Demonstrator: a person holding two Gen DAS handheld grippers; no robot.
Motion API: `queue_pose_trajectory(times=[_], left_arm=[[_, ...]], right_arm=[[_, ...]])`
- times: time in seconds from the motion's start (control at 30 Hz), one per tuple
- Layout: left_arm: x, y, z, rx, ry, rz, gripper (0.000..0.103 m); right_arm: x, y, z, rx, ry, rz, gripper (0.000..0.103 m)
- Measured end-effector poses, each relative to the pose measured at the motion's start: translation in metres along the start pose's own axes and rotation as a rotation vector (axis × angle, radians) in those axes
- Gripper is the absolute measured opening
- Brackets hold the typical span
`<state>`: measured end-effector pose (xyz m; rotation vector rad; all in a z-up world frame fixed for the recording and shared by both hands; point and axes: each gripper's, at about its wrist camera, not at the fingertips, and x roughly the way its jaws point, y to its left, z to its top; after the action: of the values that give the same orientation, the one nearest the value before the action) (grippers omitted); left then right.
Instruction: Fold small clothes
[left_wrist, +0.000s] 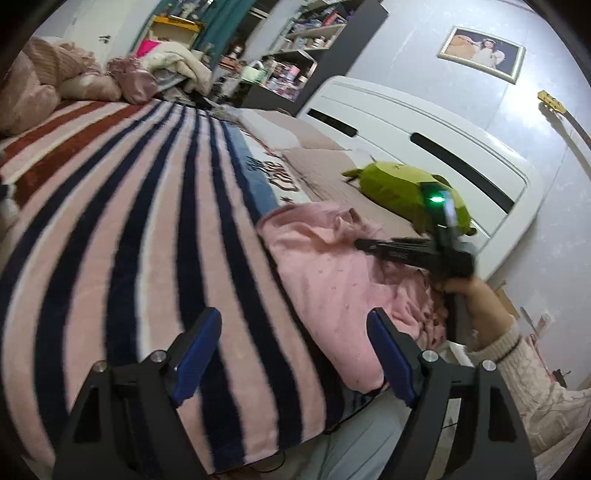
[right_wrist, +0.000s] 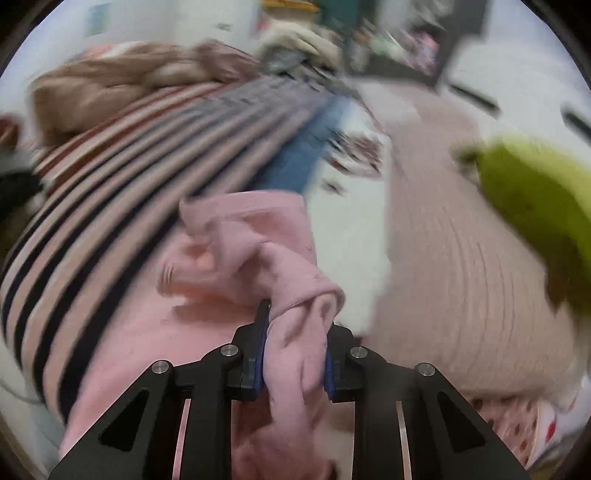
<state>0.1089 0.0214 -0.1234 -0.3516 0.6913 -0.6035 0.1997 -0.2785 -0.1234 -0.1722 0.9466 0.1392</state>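
Note:
A small pink garment (left_wrist: 332, 280) lies crumpled on the striped blanket (left_wrist: 129, 221) at the bed's near edge. My left gripper (left_wrist: 293, 317) stands open just in front of it, blue pads wide apart, nothing between them. My right gripper (left_wrist: 369, 245), held by a hand (left_wrist: 476, 291) in a cream knit sleeve, reaches onto the garment from the right. In the right wrist view the right gripper (right_wrist: 297, 321) is shut on a bunched fold of the pink garment (right_wrist: 251, 236), which rises between the blue pads (right_wrist: 258, 354). That view is motion-blurred.
A green plush toy (left_wrist: 402, 184) lies by the white headboard (left_wrist: 406, 118), right of the garment, also in the right wrist view (right_wrist: 535, 206). Pink bedding (left_wrist: 55, 74) is piled at the far left. Cluttered shelves (left_wrist: 295, 48) stand behind the bed, a guitar head (left_wrist: 554, 103) by the wall.

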Motion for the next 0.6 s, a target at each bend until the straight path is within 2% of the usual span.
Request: queue_pose_trajectory(times=[0.07,0.1,0.17,0.23,0.33,0.43,0.53,0.6], left_arm=[[0.011,-0.006,0.001,0.001,0.022,-0.03,0.078],[0.018,-0.009,0.002,0.001,0.037,-0.042,0.078],[0.031,-0.015,0.002,0.007,0.066,-0.07,0.079],[0.045,-0.021,0.0,0.009,0.1,-0.097,0.08],[0.068,-0.03,-0.006,0.013,0.156,-0.132,0.08],[0.091,-0.036,-0.013,-0.003,0.213,-0.162,0.08],[0.109,-0.034,-0.022,-0.038,0.257,-0.164,0.08],[0.116,-0.033,-0.029,-0.044,0.281,-0.168,0.072]], right_arm=[[0.014,-0.022,-0.004,0.094,0.061,0.052,0.025],[0.01,-0.03,-0.011,0.116,0.051,0.083,0.027],[-0.006,-0.034,-0.022,0.115,0.01,0.121,0.048],[-0.029,-0.033,-0.035,0.112,-0.041,0.175,0.051],[-0.047,-0.022,-0.062,0.075,-0.037,0.262,0.05],[-0.046,-0.017,-0.094,0.061,0.012,0.259,0.027],[-0.037,-0.022,-0.125,0.158,0.056,0.402,0.026],[-0.034,-0.018,-0.136,0.163,0.06,0.417,0.026]])
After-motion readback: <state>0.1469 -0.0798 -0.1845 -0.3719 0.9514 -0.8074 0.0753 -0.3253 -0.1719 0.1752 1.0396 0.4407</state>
